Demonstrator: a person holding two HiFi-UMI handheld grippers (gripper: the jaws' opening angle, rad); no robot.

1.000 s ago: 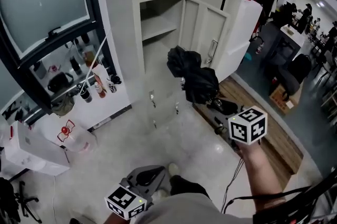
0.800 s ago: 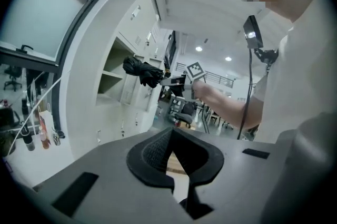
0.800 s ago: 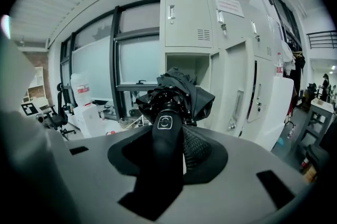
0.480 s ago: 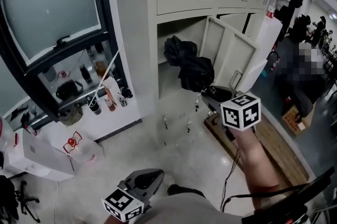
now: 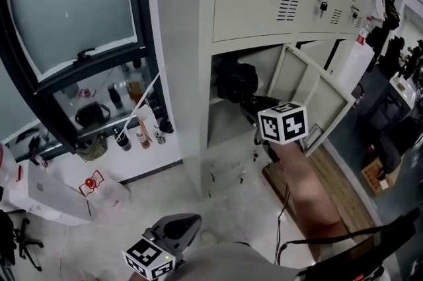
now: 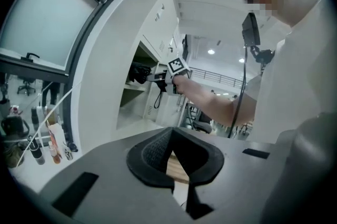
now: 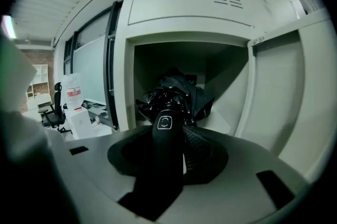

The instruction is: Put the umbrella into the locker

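At the far left a window (image 5: 66,2) is seen, with small bottles (image 5: 142,134) on the ledge below it. Low in the head view the left tongs (image 5: 177,231) are kept back near the body; in the left gripper view their tips (image 6: 171,136) are seen brought together, with nothing held.

Further right stands the locker (image 5: 185,75), one compartment open. The folded umbrella (image 5: 236,80) is held with its bunched canopy at the mouth of that compartment – whether it touches the shelf inside cannot be told. The right tongs (image 7: 171,138) are clamped on the umbrella handle (image 7: 165,130), which fills the gap between the pads. At the far right the locker door (image 5: 317,98) is swung open, just beside the forearm.

Several faults may be expected from here. The loose folds could be snagged on the compartment's edge, so that the bundle is left hanging half out. If the handle were released before the canopy is borne by the shelf, the umbrella would likely tip back and fall to the floor. The door could also be knocked by the forearm and swung against the tongs.
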